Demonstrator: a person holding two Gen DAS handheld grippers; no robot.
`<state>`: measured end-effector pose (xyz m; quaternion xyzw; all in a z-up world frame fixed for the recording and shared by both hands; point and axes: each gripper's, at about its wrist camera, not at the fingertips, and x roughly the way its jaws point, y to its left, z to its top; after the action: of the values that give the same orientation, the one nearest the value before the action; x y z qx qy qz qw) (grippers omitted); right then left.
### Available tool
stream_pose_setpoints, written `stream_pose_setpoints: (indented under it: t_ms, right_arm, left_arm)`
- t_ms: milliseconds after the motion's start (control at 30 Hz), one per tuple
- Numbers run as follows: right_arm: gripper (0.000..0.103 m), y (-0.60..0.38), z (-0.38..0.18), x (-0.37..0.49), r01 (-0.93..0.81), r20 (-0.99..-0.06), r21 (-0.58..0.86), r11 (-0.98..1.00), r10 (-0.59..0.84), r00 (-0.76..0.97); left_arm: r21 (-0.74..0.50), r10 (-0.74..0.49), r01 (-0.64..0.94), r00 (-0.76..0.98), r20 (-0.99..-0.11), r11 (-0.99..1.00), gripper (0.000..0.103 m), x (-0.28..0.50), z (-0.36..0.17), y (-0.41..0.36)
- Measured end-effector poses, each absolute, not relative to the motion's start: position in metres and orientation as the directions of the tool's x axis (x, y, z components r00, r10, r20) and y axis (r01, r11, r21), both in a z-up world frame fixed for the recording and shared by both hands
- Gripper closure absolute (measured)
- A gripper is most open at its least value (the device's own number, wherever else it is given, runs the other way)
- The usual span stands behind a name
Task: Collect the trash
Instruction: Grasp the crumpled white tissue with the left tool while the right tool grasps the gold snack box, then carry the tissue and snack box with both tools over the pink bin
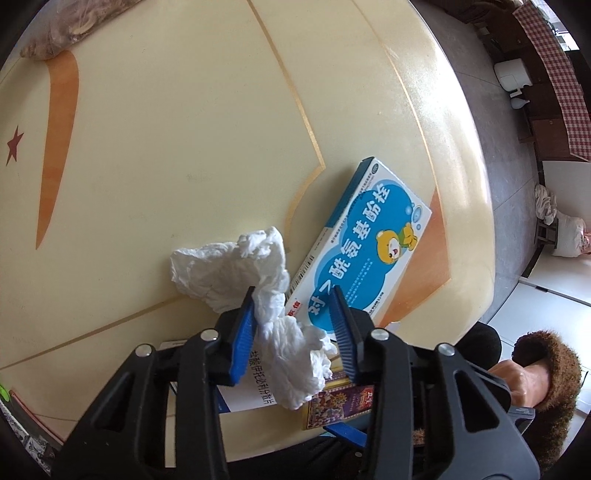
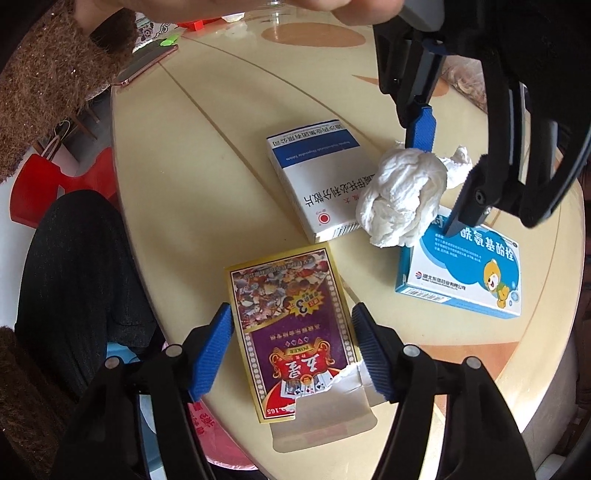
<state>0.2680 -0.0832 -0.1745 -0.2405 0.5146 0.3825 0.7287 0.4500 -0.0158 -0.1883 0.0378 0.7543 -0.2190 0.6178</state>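
Observation:
A crumpled white tissue [image 1: 258,280] lies on the cream round table [image 1: 166,147], over the edges of a white medicine box [image 2: 310,177] and a blue cartoon medicine box [image 1: 369,243]. My left gripper [image 1: 295,295] is open with its blue fingers on either side of the tissue, which touches the left finger; it also shows in the right wrist view [image 2: 436,184] around the tissue [image 2: 402,195]. My right gripper [image 2: 291,325] is open, its fingers on either side of a flattened purple and yellow playing-card box [image 2: 295,339] near the table's front edge.
The blue box [image 2: 461,273] sits near the table's right edge. A phone [image 2: 147,64] lies at the far left rim. A bag of brownish material [image 1: 74,26] sits at the table's far side. Red stools [image 2: 55,184] and a pink bag [image 2: 210,428] stand below the table.

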Motion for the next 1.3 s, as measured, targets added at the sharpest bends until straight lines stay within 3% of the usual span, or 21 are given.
stream_pose_setpoints:
  t_ms: [67, 333, 1300]
  right_arm:
    - [0.039, -0.090, -0.172, 0.270, -0.792, -0.930, 0.068, 0.607, 0.325, 0.169]
    - [0.040, -0.115, -0.162, 0.280, -0.716, -0.919, 0.065, 0.695, 0.321, 0.228]
    - [0.040, -0.160, -0.066, 0.253, -0.530, -0.878, -0.048, 0.847, 0.217, 0.426]
  left_arm:
    - [-0.273, -0.210, 0.322, -0.218, -0.953, 0.906, 0.080, 0.452, -0.184, -0.012]
    - [-0.259, -0.205, 0.321, -0.192, -0.960, 0.911, 0.091, 0.443, -0.166, -0.016]
    - [-0.130, -0.171, 0.410, 0.065, -0.983, 0.903, 0.093, 0.341, -0.044, -0.012]
